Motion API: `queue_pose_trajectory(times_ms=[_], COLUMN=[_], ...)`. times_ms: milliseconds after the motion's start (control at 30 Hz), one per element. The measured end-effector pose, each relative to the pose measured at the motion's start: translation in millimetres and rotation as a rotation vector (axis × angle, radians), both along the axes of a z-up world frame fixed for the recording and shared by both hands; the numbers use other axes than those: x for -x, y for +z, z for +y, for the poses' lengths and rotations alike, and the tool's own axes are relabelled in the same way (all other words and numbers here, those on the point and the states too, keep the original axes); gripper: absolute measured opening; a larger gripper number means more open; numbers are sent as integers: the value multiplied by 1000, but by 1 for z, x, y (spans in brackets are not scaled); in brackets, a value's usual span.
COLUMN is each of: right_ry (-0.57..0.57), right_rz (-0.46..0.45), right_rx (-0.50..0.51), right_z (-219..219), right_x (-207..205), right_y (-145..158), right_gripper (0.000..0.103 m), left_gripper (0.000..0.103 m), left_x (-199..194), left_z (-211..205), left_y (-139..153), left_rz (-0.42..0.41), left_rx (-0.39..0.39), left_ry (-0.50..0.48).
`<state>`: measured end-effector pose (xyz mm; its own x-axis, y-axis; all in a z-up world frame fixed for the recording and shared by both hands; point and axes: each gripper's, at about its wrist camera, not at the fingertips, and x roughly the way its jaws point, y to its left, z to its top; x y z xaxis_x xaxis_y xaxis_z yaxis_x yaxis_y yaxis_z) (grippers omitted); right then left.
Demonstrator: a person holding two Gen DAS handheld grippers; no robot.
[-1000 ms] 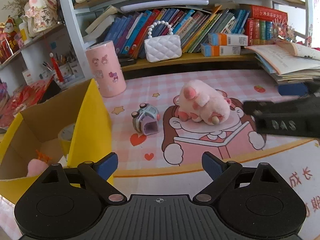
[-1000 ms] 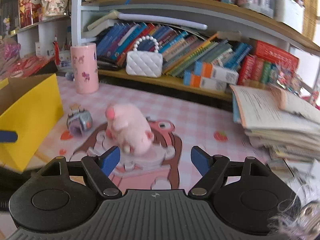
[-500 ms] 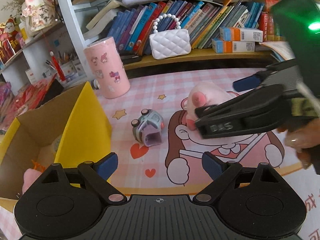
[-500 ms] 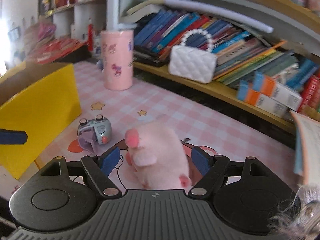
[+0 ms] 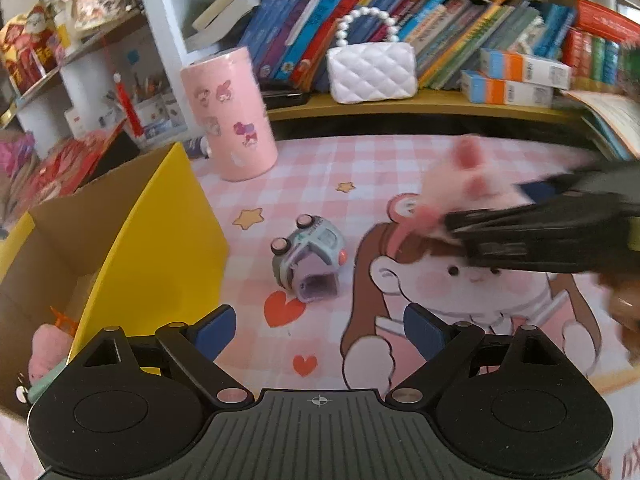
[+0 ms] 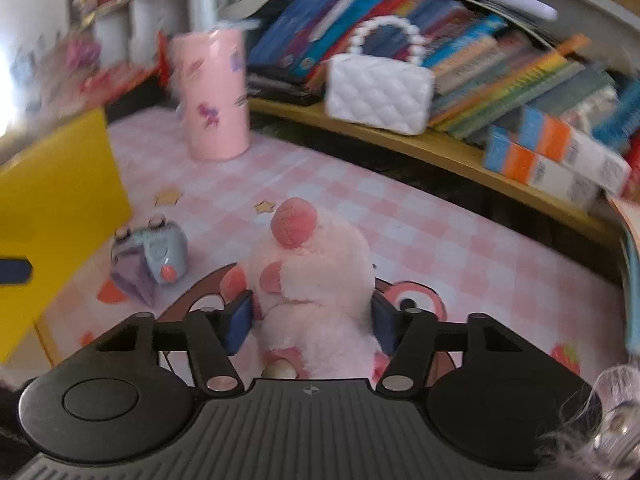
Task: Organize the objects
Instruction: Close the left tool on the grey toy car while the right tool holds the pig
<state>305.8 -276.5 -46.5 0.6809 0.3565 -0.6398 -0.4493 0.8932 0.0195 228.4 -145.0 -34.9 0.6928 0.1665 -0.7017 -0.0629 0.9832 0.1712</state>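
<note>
Right hand-held gripper [image 6: 312, 320] closing — pink plush [image 6: 320, 280] between pads, apparently touching.

Bright daylight, fisheye-bent edges, motion blur throughout the right wrist view.

It was a child's study corner at home: ahead of the grippers stood a shelf crammed with picture books [image 5: 360, 32], a pink checked cartoon desk mat [image 5: 340, 168], and a quilted white toy handbag [image 5: 370, 66].
</note>
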Motion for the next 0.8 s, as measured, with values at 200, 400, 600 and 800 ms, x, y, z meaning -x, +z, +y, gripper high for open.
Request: queue_pose_trajectory(times_ms=[200,400,600,800], right_ry=[-134,-172,-136,-154], right_rz=[-30,0,65,107], right_rx=[-148,-218,-230,-206], right_z=[-45,-68,-65,-66], right_x=[32,78,128,154], right_y=[18,27,20,18], right_gripper=[55,55,55,55], left_gripper=[92,91,90,59], left_x=[-23,-47,-68,-77], left_z=[4,8,7,12], left_y=[-11,-22,-30,-39], left_rz=[5,-21,-29,-3], left_rx=[-7,-2,-3,14], left_ry=[64,108,124,142])
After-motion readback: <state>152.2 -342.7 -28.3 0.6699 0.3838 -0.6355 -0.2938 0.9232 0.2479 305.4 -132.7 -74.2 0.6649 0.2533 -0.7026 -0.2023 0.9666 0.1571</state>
